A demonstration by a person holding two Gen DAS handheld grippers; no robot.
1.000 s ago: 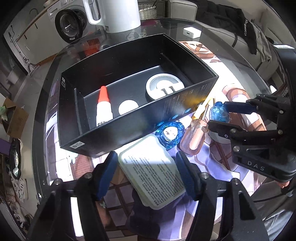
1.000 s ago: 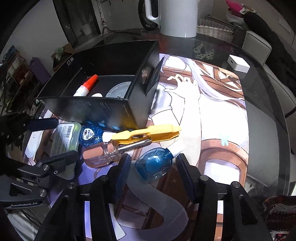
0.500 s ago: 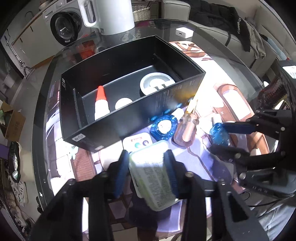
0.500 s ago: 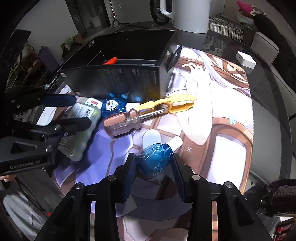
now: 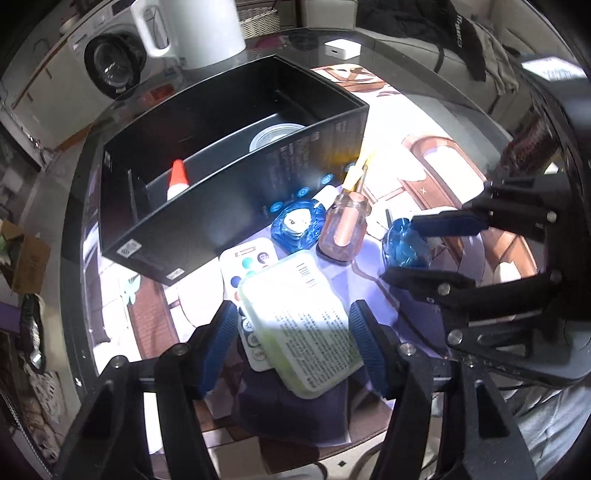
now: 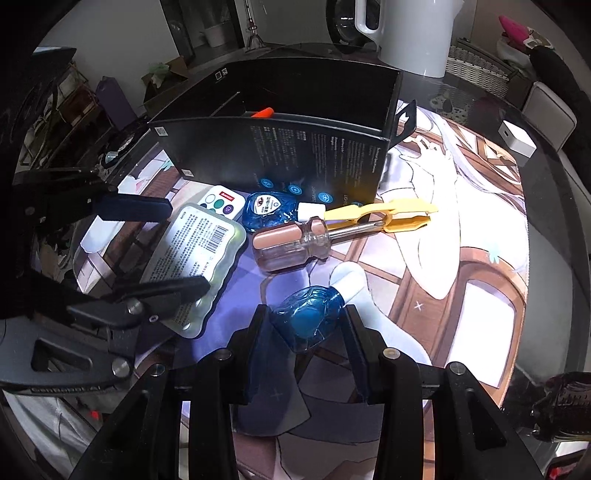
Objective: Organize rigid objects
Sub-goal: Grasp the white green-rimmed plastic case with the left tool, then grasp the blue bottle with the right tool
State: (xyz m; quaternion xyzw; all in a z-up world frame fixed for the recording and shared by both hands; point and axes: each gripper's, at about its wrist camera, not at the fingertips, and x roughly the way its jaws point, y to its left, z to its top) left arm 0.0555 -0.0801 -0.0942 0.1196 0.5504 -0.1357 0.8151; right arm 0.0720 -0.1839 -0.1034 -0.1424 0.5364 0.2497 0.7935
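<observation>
Two grippers are working over a round glass table that is carrying a printed cartoon mat. I am seeing a white kettle at the top of the right wrist frame, a wicker basket beside it, and a washing machine at the upper left of the left wrist frame.

My left gripper has just been opening; its blue pads are standing apart on either side of the pale green case, which is lying partly over a white remote at lower centre. The case is showing small print and a barcode, too fine to read.

My right gripper is clamping the blue bottle at lower centre of its frame. Above it are lying a screwdriver, yellow tweezers and a second blue bottle, just beside the black box. White print is covering the box wall, unreadable to me.
</observation>
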